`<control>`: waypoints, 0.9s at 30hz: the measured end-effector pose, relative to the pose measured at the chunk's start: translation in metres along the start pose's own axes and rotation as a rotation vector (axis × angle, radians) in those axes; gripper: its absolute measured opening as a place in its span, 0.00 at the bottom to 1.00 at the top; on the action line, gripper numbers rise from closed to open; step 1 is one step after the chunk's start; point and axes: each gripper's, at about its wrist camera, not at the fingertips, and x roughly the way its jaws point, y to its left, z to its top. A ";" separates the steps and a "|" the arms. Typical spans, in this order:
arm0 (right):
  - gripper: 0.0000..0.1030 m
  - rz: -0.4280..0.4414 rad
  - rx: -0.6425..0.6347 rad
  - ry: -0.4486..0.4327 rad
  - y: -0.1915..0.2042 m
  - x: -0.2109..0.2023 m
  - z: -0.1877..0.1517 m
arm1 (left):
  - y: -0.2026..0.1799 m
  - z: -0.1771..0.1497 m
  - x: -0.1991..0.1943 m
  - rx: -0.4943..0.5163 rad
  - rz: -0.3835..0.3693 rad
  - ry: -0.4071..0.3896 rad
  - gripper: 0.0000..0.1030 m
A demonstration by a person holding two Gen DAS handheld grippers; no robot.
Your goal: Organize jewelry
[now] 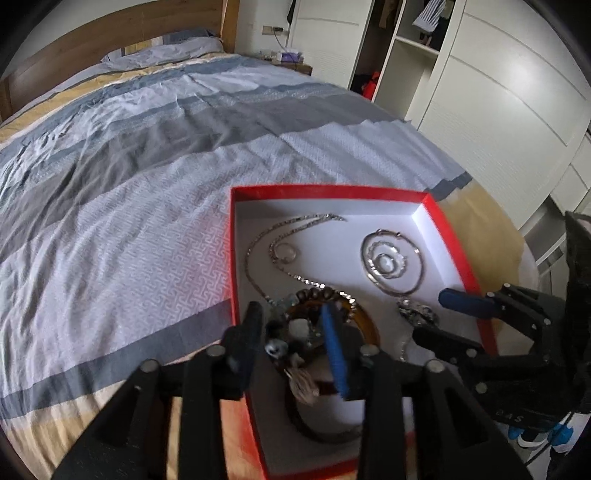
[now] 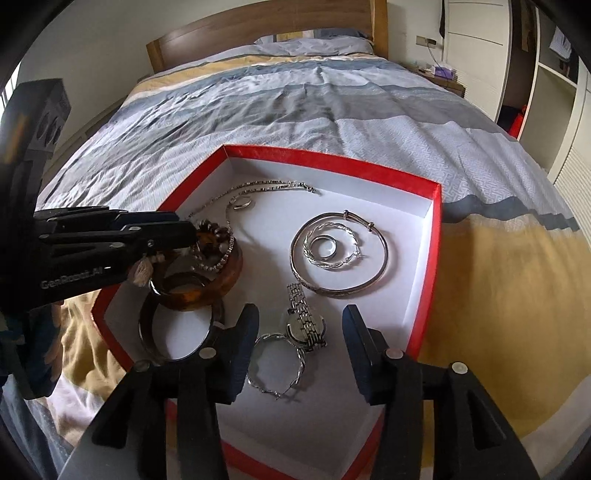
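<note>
A red box point(image 2: 332, 157) with a white floor lies on the bed and holds the jewelry. My left gripper point(image 1: 291, 310) is open over the box's left side. A beaded bracelet with a tassel point(image 1: 314, 295) lies loose between its fingers, on an amber bangle point(image 2: 207, 291) above a dark bangle point(image 2: 146, 332). My right gripper point(image 2: 300, 312) stands open low over the box floor, with a silver watch point(image 2: 304, 325) and a twisted hoop earring point(image 2: 273, 387) lying between its fingers. A silver bangle point(image 2: 384, 254) rings a smaller hoop and a ring. A silver chain point(image 2: 258, 186) lies at the back.
The box sits near the foot of a bed with a striped grey, blue and yellow quilt point(image 2: 332, 103). A wooden headboard point(image 2: 258, 33) is at the far end. White wardrobes point(image 1: 498, 92) and a nightstand point(image 2: 443, 79) stand to the right.
</note>
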 end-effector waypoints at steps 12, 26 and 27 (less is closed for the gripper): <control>0.53 0.034 0.031 -0.052 0.036 -0.056 -0.012 | 0.005 -0.044 -0.086 -0.046 0.057 -0.039 0.41; 0.77 0.064 -0.011 -0.119 0.122 -0.120 -0.039 | 0.020 -0.121 -0.199 -0.140 0.276 -0.147 0.48; 0.78 0.063 -0.013 -0.121 0.126 -0.123 -0.041 | 0.022 -0.125 -0.205 -0.150 0.287 -0.154 0.49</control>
